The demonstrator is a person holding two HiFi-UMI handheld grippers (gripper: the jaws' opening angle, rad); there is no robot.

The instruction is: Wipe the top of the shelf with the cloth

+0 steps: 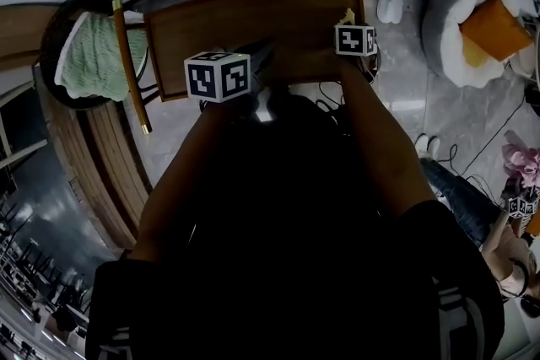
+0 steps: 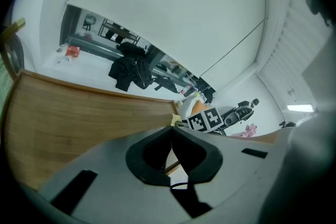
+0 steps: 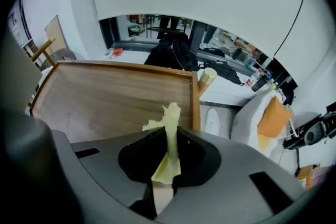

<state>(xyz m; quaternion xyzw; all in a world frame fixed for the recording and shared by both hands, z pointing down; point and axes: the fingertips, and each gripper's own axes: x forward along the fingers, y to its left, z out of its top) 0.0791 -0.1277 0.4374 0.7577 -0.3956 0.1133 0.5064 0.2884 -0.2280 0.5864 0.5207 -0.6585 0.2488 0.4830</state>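
Right gripper (image 3: 170, 131) pinches the yellow cloth (image 3: 168, 115) over the shelf (image 3: 105, 102), near its right edge. Left gripper (image 2: 171, 136) is closed and empty at the shelf's near edge. Best approach, I judge: lower the cloth flat, sweep leftward in overlapping passes, catch the corners.

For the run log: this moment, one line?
left tongs shut, empty | right tongs shut on yellow cloth | at wooden shelf top

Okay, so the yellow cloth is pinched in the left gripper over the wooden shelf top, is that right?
Not quite: the right gripper, not the left, pinches the yellow cloth over the wooden shelf top. The right gripper view shows the cloth between its jaws. In the left gripper view, the left gripper is shut on nothing.
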